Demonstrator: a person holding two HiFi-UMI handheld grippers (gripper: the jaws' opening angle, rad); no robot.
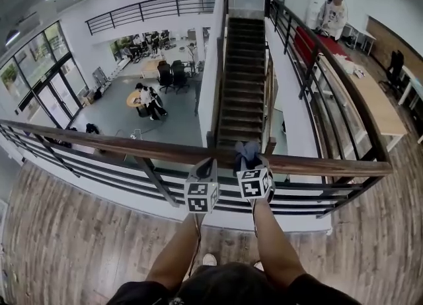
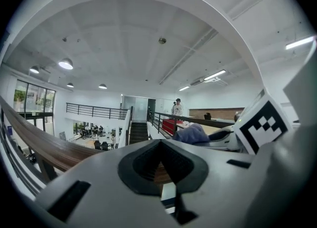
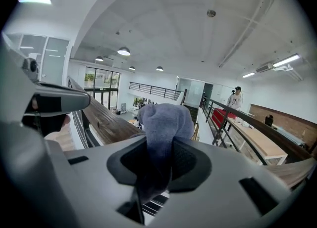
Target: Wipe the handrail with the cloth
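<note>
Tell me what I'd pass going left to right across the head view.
First the glass doors downstairs → round table with people around it → left tongs → grey-blue cloth gripped in the right tongs → long wooden desk on the upper floor.

Head view looks steeply down over left hand-held gripper (image 1: 210, 163) and right hand-held gripper (image 1: 247, 159); each gripper view faces closely along its jaws; all share the handrail (image 1: 119, 145) just ahead.
</note>
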